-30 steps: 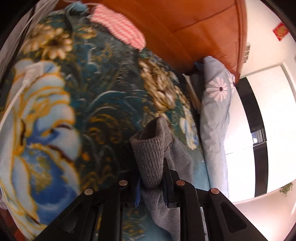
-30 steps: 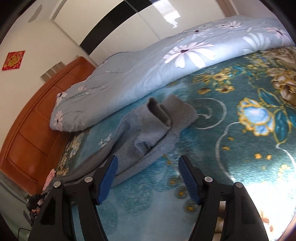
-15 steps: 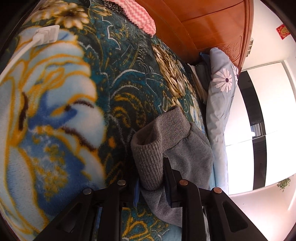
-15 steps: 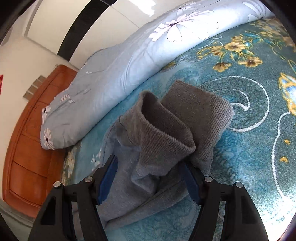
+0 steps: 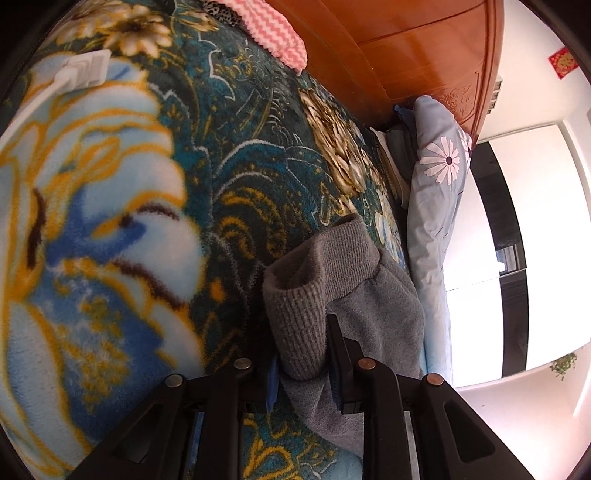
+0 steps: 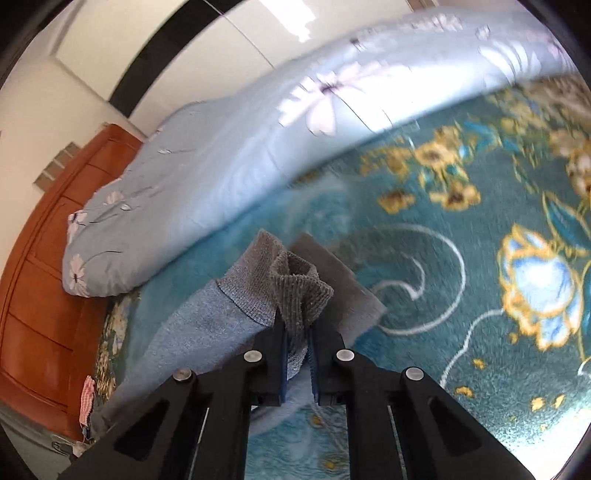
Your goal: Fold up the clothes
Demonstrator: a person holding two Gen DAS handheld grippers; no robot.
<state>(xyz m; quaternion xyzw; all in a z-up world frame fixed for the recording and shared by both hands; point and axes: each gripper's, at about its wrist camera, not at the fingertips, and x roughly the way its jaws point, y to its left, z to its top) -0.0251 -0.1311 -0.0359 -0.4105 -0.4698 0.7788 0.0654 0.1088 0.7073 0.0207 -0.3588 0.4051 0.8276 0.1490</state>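
no legible text, red wall sign [image 5: 563, 63] unreadable

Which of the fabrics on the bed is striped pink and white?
The small zigzag cloth by the wooden headboard. The grey garment is plain; blanket and quilt are floral.

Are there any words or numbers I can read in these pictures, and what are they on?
No text can be read anywhere.
Small red square wall hanging: a gold sign on it, too small and blurred to read.
White plastic plug block on the floral fleece blanket: no print visible.
Grey knitted garment: no label visible.
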